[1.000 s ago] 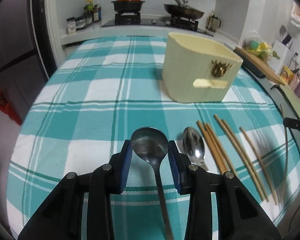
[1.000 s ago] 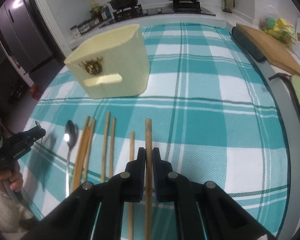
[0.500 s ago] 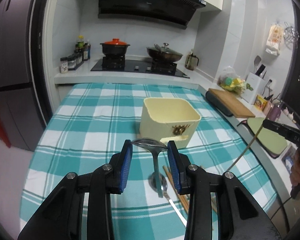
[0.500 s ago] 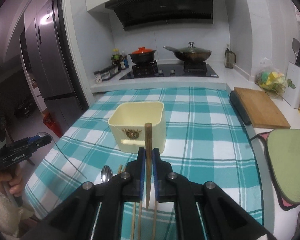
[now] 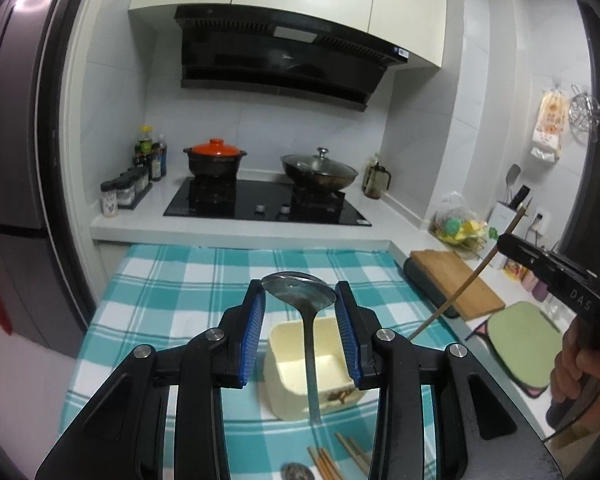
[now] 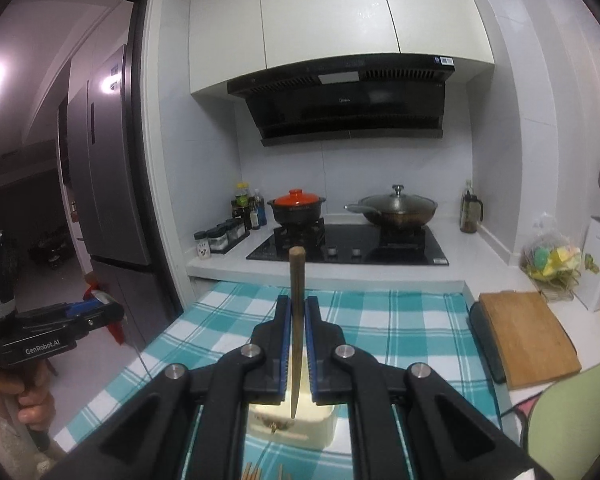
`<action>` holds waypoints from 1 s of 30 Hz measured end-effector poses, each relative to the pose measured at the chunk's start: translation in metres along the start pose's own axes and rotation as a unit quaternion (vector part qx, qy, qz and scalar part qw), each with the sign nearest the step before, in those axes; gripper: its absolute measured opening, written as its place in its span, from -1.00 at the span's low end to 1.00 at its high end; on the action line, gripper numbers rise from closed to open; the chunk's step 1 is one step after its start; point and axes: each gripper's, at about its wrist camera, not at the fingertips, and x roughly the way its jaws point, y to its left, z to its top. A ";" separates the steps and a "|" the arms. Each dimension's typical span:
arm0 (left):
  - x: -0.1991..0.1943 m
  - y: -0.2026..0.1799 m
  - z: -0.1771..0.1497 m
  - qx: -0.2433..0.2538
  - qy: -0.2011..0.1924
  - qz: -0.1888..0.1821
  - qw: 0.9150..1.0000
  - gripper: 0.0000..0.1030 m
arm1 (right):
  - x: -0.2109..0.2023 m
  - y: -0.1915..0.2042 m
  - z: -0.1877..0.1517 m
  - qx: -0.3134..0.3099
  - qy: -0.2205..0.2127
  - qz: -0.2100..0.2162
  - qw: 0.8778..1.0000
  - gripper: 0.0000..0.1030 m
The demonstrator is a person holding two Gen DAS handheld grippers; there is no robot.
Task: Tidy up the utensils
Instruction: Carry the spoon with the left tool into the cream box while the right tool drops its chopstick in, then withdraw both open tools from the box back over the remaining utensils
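Place: I am working in a home kitchen.
Cooking gear: I see a black hob (image 6: pixel 348 250) on the white counter (image 6: pixel 480 248), an orange-lidded pot (image 6: pixel 297 208) and a lidded wok (image 6: pixel 396 210) on its burners.
Above: a black extractor hood (image 6: pixel 348 98) under white cabinets (image 6: pixel 332 12).
Back left corner of the counter: spice jars (image 6: pixel 220 238) and sauce bottles (image 6: pixel 248 208).
Left: a tall grey fridge (image 6: pixel 100 184).
Right edge: a wooden chopping board (image 6: pixel 528 336).
Table: a teal checked cloth (image 6: pixel 400 320).
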 end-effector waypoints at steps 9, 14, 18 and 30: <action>0.122 -0.007 -0.027 -0.010 0.081 0.016 0.997 -0.32 | 0.114 -0.015 -0.025 0.001 0.112 0.005 0.994 -0.86; 0.174 -0.009 -0.056 -0.004 0.140 0.033 0.990 -0.25 | 0.160 -0.027 -0.061 0.026 0.176 0.017 0.984 -0.85; 0.174 -0.005 -0.064 -0.003 0.139 0.052 0.989 0.52 | 0.170 -0.035 -0.078 0.049 0.185 0.012 0.982 0.04; 0.058 0.001 -0.106 0.053 0.117 0.042 0.991 0.88 | 0.079 -0.056 -0.086 0.079 0.136 -0.012 0.987 0.13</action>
